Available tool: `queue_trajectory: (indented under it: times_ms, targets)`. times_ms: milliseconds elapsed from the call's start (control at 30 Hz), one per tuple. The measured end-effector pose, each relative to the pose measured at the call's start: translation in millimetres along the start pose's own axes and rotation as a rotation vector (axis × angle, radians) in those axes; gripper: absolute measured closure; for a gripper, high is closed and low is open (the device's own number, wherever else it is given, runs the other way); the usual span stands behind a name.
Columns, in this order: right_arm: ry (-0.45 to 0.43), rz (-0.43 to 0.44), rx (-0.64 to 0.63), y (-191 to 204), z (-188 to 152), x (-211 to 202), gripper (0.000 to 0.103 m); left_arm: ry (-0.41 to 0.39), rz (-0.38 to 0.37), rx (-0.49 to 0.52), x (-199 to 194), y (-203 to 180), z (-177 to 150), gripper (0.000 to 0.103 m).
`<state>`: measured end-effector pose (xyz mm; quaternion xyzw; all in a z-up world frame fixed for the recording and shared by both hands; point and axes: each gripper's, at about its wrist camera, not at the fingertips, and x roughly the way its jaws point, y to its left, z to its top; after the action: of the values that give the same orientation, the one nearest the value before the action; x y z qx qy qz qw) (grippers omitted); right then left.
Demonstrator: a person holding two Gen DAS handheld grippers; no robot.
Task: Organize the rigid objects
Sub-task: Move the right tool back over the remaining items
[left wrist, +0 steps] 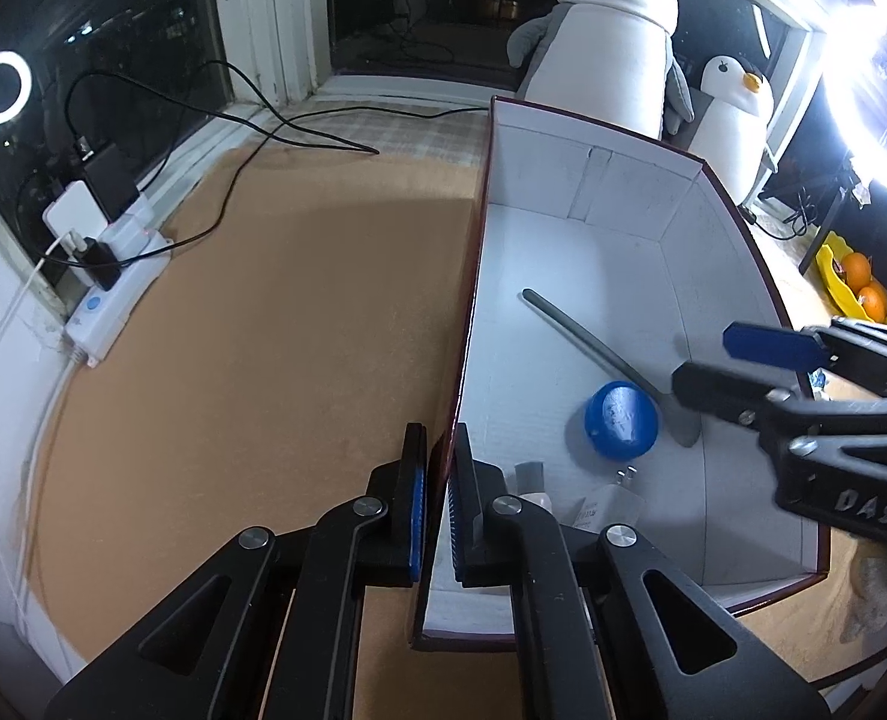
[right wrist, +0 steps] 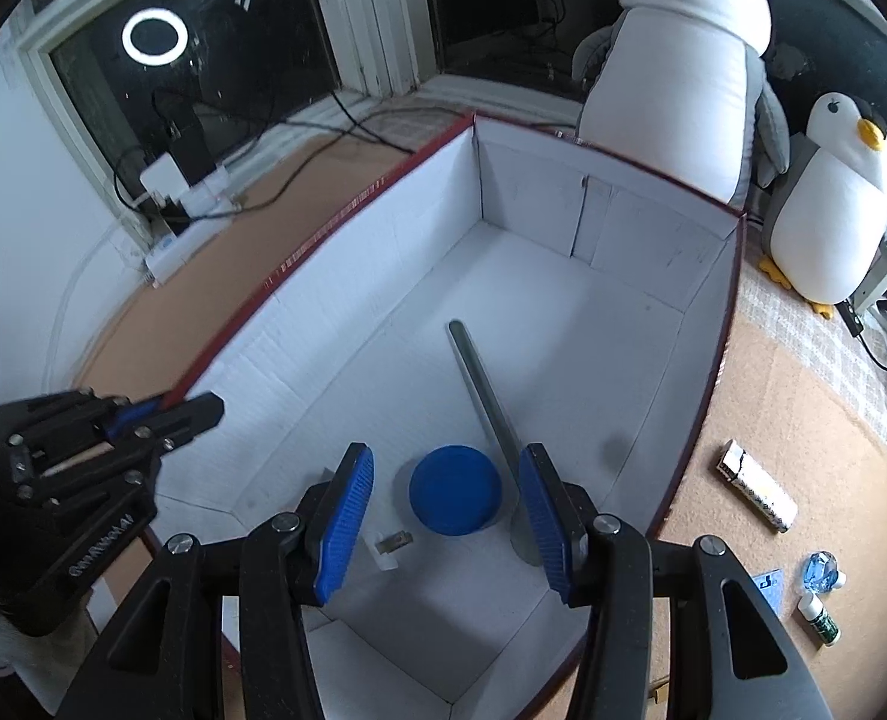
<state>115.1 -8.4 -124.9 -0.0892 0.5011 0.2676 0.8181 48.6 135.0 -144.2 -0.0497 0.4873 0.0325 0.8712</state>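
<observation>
Over the box (right wrist: 653, 324), the right gripper (right wrist: 446, 516) hangs with jaws spread above the blue cup (right wrist: 455, 498); the left gripper (left wrist: 440, 510) pinches the box's left wall, steadying it. Next, likely fetching the tube (right wrist: 755, 492) lying outside, right

Left wrist view: mounted behind the left gripper (left wrist: 437, 510), looking steeply down and forward along the left wall of the white-lined, red-edged cardboard box (left wrist: 635, 192), very near its rim. Right wrist view: behind the right gripper (right wrist: 446, 516), tilted steeply down from just above the box (right wrist: 653, 222) interior. Shared by both: box floor, round blue plastic lid (left wrist: 621, 420) (right wrist: 455, 498), long grey metal bar (left wrist: 587, 342) (right wrist: 485, 384), big plush penguin (left wrist: 611, 48) (right wrist: 683, 72), dark windows.
</observation>
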Motion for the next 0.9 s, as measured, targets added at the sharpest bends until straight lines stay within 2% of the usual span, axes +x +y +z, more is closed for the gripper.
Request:
queue_trajectory:
  times_ms: [333,533,633,900]
  targets:
    - [-0.098,0.04,0.097,-31,-8,-39,0.052,0.023,0.023,0.015,-1,-4,2,0.098]
    - [-0.137,0.009,0.188,-82,-30,-64,0.052,0.029,0.044,0.02,-1,-9,3,0.098]
    - [-0.137,-0.035,0.237,-114,-45,-75,0.052,0.034,0.054,0.021,0,-11,4,0.097]
    - [-0.073,-0.131,0.326,-198,-95,-79,0.052,0.055,0.075,0.013,4,-16,6,0.091]
